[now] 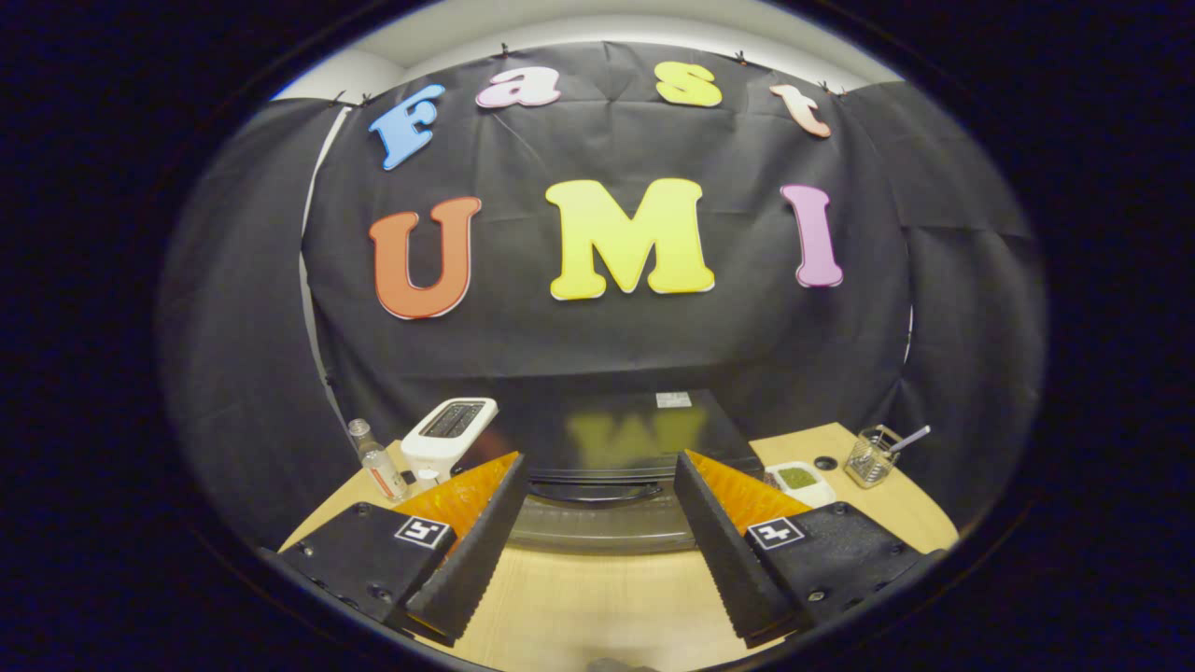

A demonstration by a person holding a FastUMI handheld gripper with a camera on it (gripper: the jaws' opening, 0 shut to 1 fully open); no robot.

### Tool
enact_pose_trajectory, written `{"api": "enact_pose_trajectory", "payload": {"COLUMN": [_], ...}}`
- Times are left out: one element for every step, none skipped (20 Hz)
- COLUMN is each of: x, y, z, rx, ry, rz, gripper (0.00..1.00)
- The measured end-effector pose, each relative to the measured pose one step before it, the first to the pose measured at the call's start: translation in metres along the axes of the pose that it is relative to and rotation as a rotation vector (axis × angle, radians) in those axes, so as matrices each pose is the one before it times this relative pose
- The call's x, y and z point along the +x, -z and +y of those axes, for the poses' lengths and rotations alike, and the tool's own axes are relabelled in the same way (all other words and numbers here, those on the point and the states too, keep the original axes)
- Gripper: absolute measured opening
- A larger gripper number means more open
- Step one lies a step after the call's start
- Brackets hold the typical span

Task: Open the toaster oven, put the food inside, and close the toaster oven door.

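Gripper view at an early stage of the task. In the lower centre of the frame we see the gripper [597, 537] with its two fingers spread wide and nothing held between them. Directly ahead, in the gap between the fingers, stands the toaster oven [607, 439], a dark box with a glossy top; its door [597, 523] appears closed, and its handle [597, 492] runs across the front just beyond the fingertips. We judge that the door is not yet opened, so all three steps remain: opening, loading the food, closing.

To the left of the oven, behind the left finger, we note a white toaster [448, 431] and a small clear bottle [376, 464]. At lower right of centre, beside the right finger, a white dish [801, 480] holds something green, which may be the food, though we cannot tell for certain. Farther right stands a wire holder [870, 459] with a utensil in it, and a small dark disc [825, 462] lies on the wooden table [597, 597].
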State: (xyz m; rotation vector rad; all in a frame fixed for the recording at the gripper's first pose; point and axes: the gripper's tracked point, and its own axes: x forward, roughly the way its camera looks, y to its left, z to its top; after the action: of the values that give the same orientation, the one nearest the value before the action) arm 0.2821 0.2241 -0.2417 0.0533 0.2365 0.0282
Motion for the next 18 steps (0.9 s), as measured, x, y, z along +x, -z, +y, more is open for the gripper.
{"api": "enact_pose_trajectory", "payload": {"x": [0.01643, 0.0156, 0.01131, 0.01139, 0.00852, 0.0069, 0.00497, 0.00369, 0.00449, -0.00004, 0.00041, -0.00282, 0.00227, 0.00019, -0.00242, -0.00233, -0.00026, -0.00238], "y": [0.00667, 0.00591, 0.00488, 0.00367, 0.00591, 0.00256, 0.00273, 0.00264, 0.00723, -0.00455, 0.00335, -0.00232, 0.00332, -0.00024, 0.00015, 0.00054, 0.00159, 0.00025], "z": [0.00025, 0.00207, 0.00362, 0.0013, -0.0001, 0.0002, 0.00057, 0.00204, 0.00189, -0.00063, 0.00072, 0.00022, -0.00036, -0.00013, 0.00025, 0.0, -0.0003, -0.00061], "rx": [-0.00447, -0.0057, -0.00537, -0.0074, -0.00858, -0.00875, -0.00583, 0.00448, 0.00122, -0.0009, -0.00837, -0.00566, -0.00123, 0.00177, 0.00019, -0.00011, 0.00068, 0.00022], "ry": [0.00961, 0.00263, -0.00413, 0.00384, 0.00625, 0.01137, 0.00829, 0.00034, -0.00041, 0.00324, 0.00261, 0.00232, 0.00063, -0.00036, -0.00069, -0.00015, 0.00059, 0.00032], "rz": [0.01459, 0.01465, 0.00559, 0.01078, 0.0098, 0.00534, 0.0015, 0.00514, 0.01949, -0.02133, 0.01769, -0.00827, 0.01416, -0.00638, 0.00672, 0.00252, 0.00183, 0.00082], "gripper": [1.0, 1.0, 1.0, 1.0, 1.0, 1.0, 1.0, 1.0, 1.0, 1.0, 1.0, 1.0, 1.0, 1.0, 1.0, 1.0, 1.0, 1.0]}}
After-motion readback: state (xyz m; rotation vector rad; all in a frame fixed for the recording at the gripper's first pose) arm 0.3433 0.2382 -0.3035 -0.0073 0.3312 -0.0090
